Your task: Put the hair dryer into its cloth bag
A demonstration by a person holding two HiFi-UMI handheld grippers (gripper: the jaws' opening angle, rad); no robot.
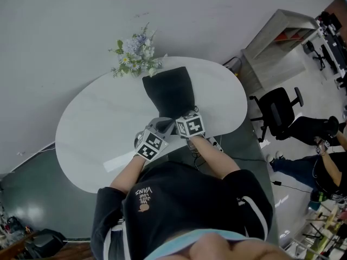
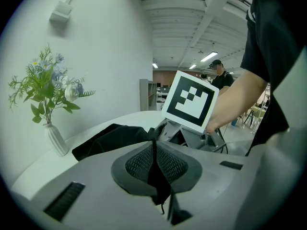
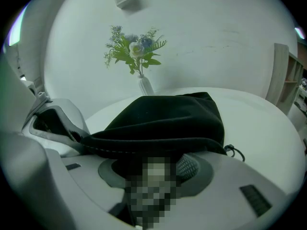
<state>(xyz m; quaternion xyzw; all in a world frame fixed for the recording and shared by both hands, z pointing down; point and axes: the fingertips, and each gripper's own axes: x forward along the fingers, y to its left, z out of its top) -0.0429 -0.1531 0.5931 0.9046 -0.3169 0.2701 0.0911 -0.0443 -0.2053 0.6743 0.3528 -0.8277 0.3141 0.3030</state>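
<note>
The black cloth bag (image 1: 171,93) lies on the white oval table (image 1: 97,129), its mouth toward me. It looks bulged in the right gripper view (image 3: 163,119). No hair dryer shows in any view. My left gripper (image 1: 161,126) is at the bag's near left edge, shut on a thin fold of the black cloth (image 2: 154,150). My right gripper (image 1: 183,114) is just beside it at the near right edge. The bag's hem (image 3: 144,145) drapes over its pads and runs down between the closed jaws (image 3: 156,166). A drawstring knot (image 3: 230,150) hangs at the hem's right.
A white vase of flowers (image 1: 135,56) stands at the table's far edge behind the bag. A black office chair (image 1: 279,107) and a wooden shelf unit (image 1: 279,39) stand on the floor to the right. Another person sits at the far right (image 1: 314,145).
</note>
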